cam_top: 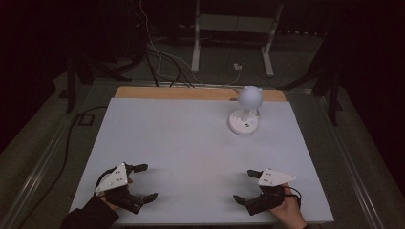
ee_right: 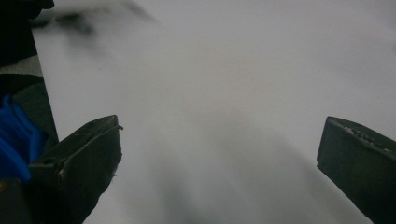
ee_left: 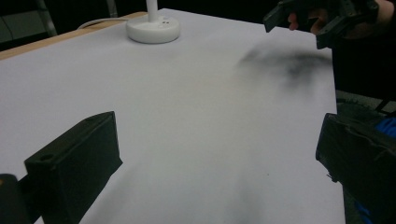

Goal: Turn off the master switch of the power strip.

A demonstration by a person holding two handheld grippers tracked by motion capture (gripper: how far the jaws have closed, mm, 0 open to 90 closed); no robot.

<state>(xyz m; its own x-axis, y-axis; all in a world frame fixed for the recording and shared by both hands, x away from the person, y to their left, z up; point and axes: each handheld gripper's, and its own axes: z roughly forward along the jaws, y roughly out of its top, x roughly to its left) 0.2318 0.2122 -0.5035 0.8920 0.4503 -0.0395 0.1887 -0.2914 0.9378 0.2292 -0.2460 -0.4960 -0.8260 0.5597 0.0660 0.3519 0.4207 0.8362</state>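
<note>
A small white lamp [cam_top: 247, 106] with a round head and a round base stands on the white table [cam_top: 191, 143] at the far right; its base [ee_left: 153, 29] is at the top of the left gripper view. My left gripper [cam_top: 145, 182] rests near the front left edge, open, with nothing between its jaws. My right gripper [cam_top: 244, 186] sits near the front right edge, open and empty too. In the left gripper view the right gripper [ee_left: 308, 25] is at the top right, held by a hand. Both grippers are far from the lamp.
A wooden strip [cam_top: 200, 93] runs along the table's far edge. Beyond it, on the dark floor, lie cables [cam_top: 162, 57] and a white frame stand [cam_top: 234, 28]. A metal rail [cam_top: 38, 162] borders the left side.
</note>
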